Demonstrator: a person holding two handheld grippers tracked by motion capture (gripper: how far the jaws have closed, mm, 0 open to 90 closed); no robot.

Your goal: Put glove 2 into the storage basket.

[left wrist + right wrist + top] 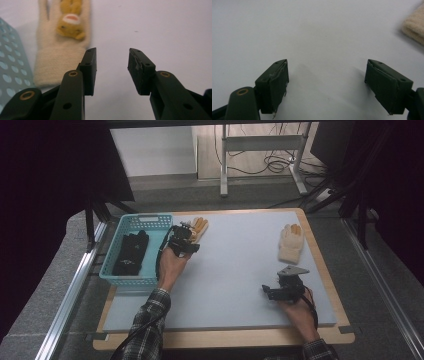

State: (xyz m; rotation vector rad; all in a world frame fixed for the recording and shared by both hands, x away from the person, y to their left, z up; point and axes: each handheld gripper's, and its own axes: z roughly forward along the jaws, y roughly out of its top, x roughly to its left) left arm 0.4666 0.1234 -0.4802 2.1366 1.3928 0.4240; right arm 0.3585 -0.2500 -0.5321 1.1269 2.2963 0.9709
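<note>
Cream knit glove (60, 52) lies flat beside the teal basket (112, 270); soft, light, limp. I'd pinch the ribbed cuff. Left gripper (111, 71): jaws part-spread, empty, the glove just left of them. Right gripper (325, 86): spread wide over bare mat. Second glove (291, 242) lies well apart. Dark items in the basket are indistinct.

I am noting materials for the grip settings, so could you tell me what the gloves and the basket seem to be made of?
Gloves: soft knitted yarn, likely wool or acrylic; cream, fuzzy, with a ribbed cuff. Basket: apparently moulded plastic; teal, smooth, with perforated walls.
</note>
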